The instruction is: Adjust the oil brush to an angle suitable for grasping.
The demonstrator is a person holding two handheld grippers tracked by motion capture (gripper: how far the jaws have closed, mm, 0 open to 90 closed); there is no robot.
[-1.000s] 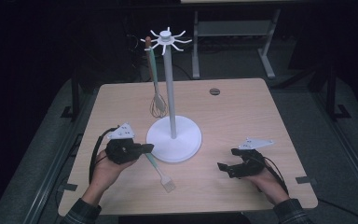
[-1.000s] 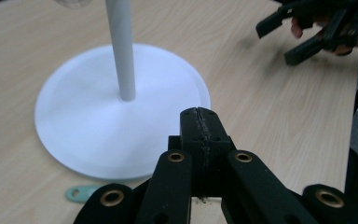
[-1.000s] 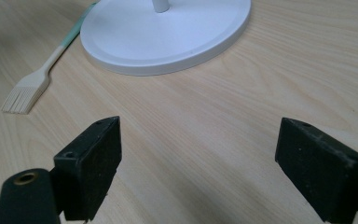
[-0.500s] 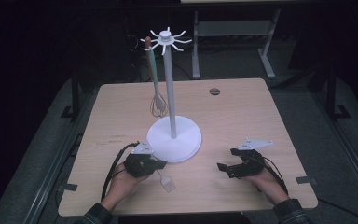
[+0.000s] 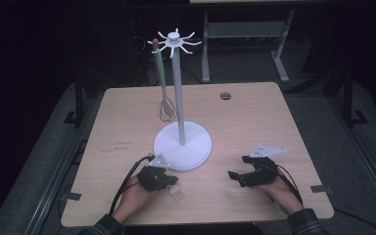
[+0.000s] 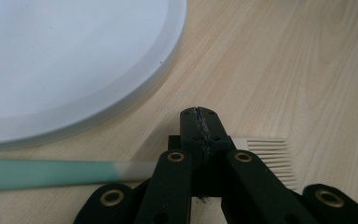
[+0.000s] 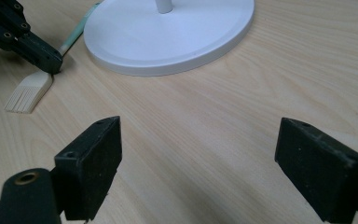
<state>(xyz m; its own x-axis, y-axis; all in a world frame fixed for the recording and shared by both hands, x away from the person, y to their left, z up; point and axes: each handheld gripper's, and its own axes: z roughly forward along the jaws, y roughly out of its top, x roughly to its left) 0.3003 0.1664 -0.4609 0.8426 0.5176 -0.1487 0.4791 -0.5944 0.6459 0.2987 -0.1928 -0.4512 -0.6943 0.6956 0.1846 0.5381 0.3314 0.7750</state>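
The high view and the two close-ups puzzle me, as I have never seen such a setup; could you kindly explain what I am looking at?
A person sits at a wooden table and holds a hand-operated two-jaw gripper in each hand. The high view comes from a fixed camera above; each close-up comes from a camera riding on one gripper, looking along its black jaws. On the table stands a white rack with a round base, a tall pole and hooks on top; a whisk hangs from one hook. The left gripper is shut on a pastry brush with a green handle, which lies on the table beside the rack's base. The right gripper rests with its jaws wide open, holding nothing.
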